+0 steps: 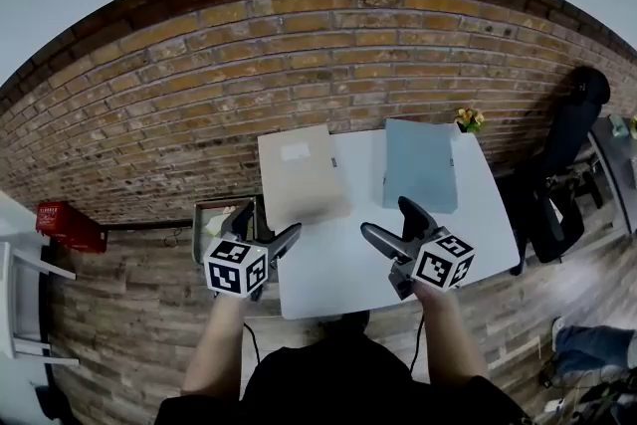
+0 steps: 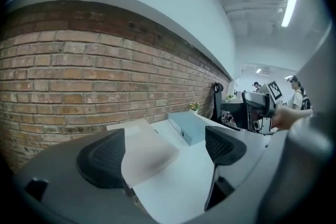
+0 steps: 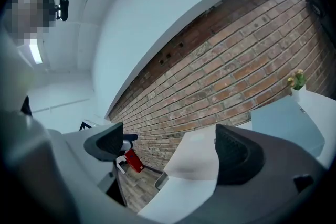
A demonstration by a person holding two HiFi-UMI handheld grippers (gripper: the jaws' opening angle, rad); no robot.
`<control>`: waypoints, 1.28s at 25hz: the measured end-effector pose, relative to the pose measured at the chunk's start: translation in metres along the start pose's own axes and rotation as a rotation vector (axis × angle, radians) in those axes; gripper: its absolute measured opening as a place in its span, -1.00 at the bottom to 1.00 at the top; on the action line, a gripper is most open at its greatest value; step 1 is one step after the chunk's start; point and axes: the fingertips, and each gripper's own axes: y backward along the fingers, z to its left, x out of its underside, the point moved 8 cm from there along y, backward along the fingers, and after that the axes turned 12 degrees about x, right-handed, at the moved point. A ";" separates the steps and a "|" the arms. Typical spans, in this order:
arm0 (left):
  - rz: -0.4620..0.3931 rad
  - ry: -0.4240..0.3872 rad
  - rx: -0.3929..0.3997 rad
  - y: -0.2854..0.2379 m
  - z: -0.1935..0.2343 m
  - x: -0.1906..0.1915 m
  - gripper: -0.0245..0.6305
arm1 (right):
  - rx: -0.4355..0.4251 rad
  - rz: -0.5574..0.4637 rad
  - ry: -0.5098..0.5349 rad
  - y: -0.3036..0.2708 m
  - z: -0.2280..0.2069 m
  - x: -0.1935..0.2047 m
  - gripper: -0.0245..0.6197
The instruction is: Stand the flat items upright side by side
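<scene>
My left tongs (image 1: pixel 267 226) and my right tongs (image 1: pixel 393 224) are both wide open with nothing in them, and I hold them up over the near side of the white bench (image 1: pixel 338 279). The tan flat box (image 1: pixel 302 174) lies flat on the far left part of the bench and sticks out a little past the left edge. The blue flat box (image 1: pixel 420 164) lies flat to its right with a gap between them, close to the brick wall (image 1: pixel 199 95)
</scene>
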 end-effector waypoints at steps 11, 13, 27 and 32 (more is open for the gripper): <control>0.000 0.062 -0.073 -0.036 0.035 -0.011 0.60 | -0.040 0.149 -0.014 -0.069 -0.038 -0.004 0.74; 0.001 0.063 -0.064 -0.034 0.045 -0.010 0.59 | -0.012 0.152 -0.022 -0.077 -0.035 -0.005 0.72; 0.022 0.106 0.030 -0.030 0.100 0.008 0.59 | 0.060 0.214 0.003 -0.116 0.004 0.012 0.58; 0.035 0.139 0.046 -0.044 0.111 0.010 0.59 | 0.064 0.222 0.008 -0.131 -0.005 0.007 0.55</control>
